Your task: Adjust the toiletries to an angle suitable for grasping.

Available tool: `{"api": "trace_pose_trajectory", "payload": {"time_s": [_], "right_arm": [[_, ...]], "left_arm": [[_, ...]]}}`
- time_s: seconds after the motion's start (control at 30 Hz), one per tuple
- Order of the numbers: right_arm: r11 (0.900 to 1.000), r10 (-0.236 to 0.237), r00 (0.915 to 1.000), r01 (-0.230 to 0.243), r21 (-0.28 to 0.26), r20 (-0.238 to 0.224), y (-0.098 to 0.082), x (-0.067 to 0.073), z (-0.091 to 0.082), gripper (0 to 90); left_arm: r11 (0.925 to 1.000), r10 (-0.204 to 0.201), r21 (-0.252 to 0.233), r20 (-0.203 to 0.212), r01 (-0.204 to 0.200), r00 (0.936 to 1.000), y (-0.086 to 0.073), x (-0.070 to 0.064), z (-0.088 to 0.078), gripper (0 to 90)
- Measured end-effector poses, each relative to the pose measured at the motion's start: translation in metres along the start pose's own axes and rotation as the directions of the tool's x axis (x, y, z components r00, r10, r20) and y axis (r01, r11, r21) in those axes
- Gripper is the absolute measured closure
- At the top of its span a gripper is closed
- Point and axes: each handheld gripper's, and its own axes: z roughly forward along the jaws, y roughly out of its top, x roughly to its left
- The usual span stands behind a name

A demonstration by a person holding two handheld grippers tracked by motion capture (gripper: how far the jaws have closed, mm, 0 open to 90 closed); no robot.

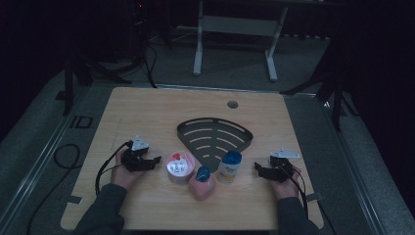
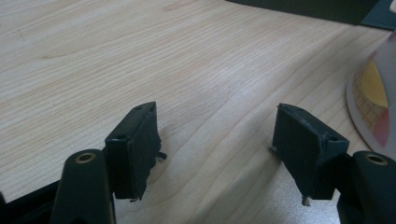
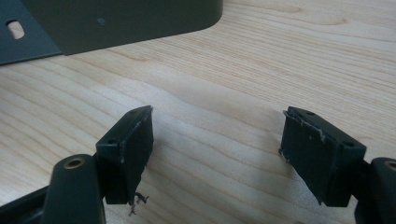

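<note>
A dark fan-shaped slotted rack (image 1: 215, 138) lies in the middle of the wooden table (image 1: 147, 107). In front of it stand a pink-lidded cup (image 1: 179, 167), a pink bottle with a blue cap (image 1: 202, 183) and a white bottle with a blue cap (image 1: 229, 167). My left gripper (image 1: 155, 161) rests on the table left of the cup, jaws open with only bare wood between them (image 2: 217, 140). The cup's edge (image 2: 373, 102) shows at the right of the left gripper view. My right gripper (image 1: 258, 169) sits right of the white bottle, open over bare wood (image 3: 217, 149), with the rack's corner (image 3: 121, 21) ahead.
A round grommet hole (image 1: 232, 104) sits near the table's far edge. Cables (image 1: 68, 156) trail off the left side onto the grey floor. A white table frame (image 1: 235, 29) stands beyond the table, and dark stands flank both sides.
</note>
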Motion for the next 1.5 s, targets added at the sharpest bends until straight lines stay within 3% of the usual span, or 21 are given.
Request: {"api": "trace_pose_trajectory", "payload": {"time_s": [0.3, 0.37, 0.47, 0.7, 0.8, 0.93, 1.13, 1.5], "right_arm": [[1.000, -0.010, 0.9999, 0.010, -0.010, -0.006, -0.002, 0.003, -0.003, 31.8], [0.999, -0.044, 0.9990, 0.044, -0.024, 0.008, -0.001, 0.008, -0.008, 37.2], [0.997, -0.048, 0.9988, 0.048, -0.057, -0.010, 0.001, 0.013, -0.018, 49.0], [0.989, -0.101, 0.9925, 0.092, -0.119, -0.069, 0.000, 0.030, -0.046, 89.1], [0.983, -0.134, 0.9872, 0.121, -0.138, -0.086, -0.002, 0.041, -0.057, 89.9], [0.972, -0.191, 0.9765, 0.174, -0.157, -0.100, -0.006, 0.059, -0.067, 90.0], [0.955, -0.264, 0.9520, 0.235, -0.179, -0.156, -0.009, 0.088, -0.071, 90.0], [0.937, -0.331, 0.9122, 0.287, -0.198, -0.242, -0.008, 0.129, -0.054, 90.0]], "left_arm": [[1.0000, 0.001, 0.001, 0.002, -0.001, 1.0000, 0.000, 0.000, 0.000, 29.9], [1.0000, 0.001, 0.000, 0.003, -0.001, 1.0000, 0.000, 0.000, 0.000, 29.9], [1.0000, 0.003, 0.001, 0.006, -0.003, 1.0000, 0.000, 0.000, 0.000, 29.8], [1.0000, 0.004, 0.001, 0.007, -0.004, 1.0000, 0.000, 0.001, 0.000, 29.8], [1.0000, 0.004, 0.001, 0.008, -0.004, 1.0000, 0.000, 0.001, 0.000, 29.8], [1.0000, 0.004, 0.001, 0.008, -0.004, 1.0000, 0.000, 0.001, 0.000, 29.8], [1.0000, 0.004, 0.001, 0.008, -0.004, 1.0000, 0.000, 0.001, 0.000, 29.8], [1.0000, 0.005, 0.001, 0.009, -0.005, 0.9999, 0.000, 0.001, 0.000, 29.8]]}}
